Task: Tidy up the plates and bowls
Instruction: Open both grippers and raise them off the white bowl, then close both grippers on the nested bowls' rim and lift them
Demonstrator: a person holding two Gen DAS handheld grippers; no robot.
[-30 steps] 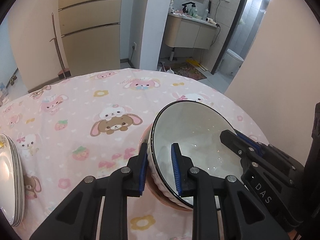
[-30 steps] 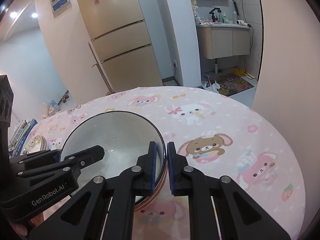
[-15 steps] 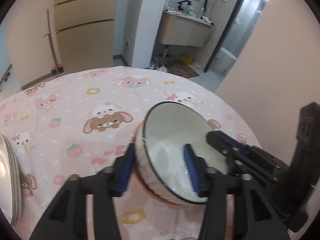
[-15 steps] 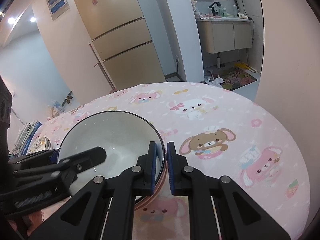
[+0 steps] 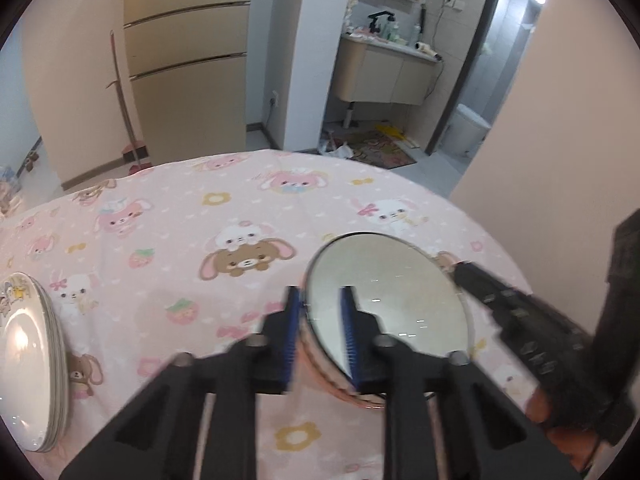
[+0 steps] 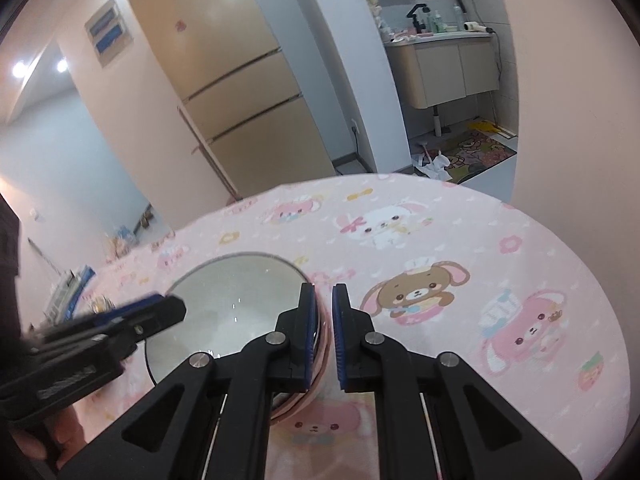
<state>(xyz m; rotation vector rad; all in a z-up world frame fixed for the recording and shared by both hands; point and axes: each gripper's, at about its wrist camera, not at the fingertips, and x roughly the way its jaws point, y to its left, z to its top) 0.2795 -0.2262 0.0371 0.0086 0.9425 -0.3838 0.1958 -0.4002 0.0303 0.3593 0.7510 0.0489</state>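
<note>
Bowl [image 5: 384,300] rim between both grippers' fingers [image 5: 347,336].

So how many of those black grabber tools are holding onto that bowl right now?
2. The left gripper has its fingers clamped over the rim of the bowl on one side; the right gripper pinches the rim on the opposite side. Nothing else holds it.

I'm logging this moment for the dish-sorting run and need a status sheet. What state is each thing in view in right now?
Bowl: upright on the table, gripped on two sides of its rim.
Left claw: shut on the bowl's near-left rim.
Right claw: shut on the bowl's right rim.
Stack of plates: stacked on the table at the left, untouched.
Tablecloth: spread flat over the round table.
</note>
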